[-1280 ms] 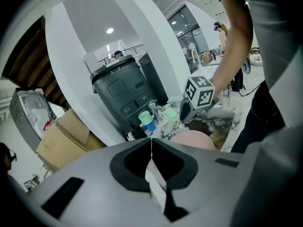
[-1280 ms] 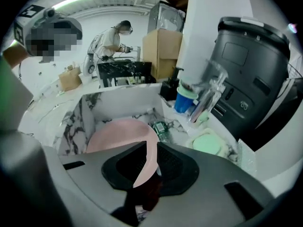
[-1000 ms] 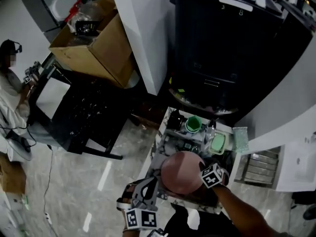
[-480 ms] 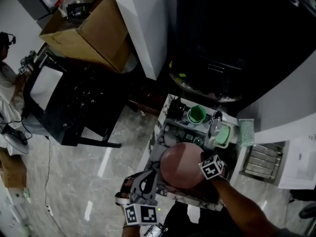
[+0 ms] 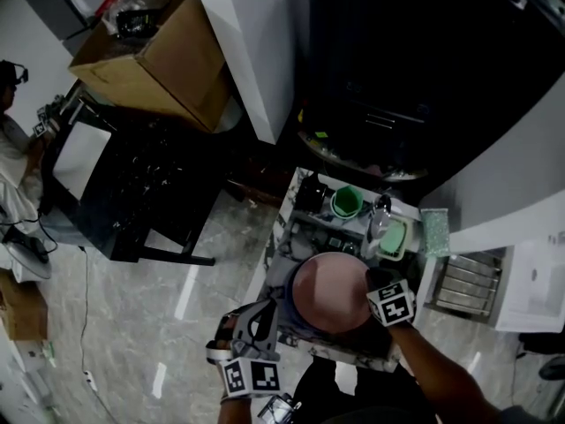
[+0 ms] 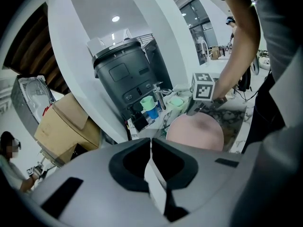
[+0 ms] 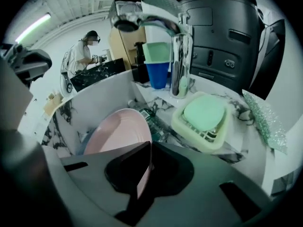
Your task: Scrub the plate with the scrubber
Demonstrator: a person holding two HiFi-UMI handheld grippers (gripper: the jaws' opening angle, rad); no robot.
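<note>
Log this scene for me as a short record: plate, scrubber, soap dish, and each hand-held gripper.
plate: pink, in the sink
right hand-held gripper: jaws have just been closing, now shut on the plate's rim
left hand-held gripper: jaws together, nothing between them, apart from the plate
scrubber: green, lying right of the soap dish, untouched
soap dish: holds green soap
</note>
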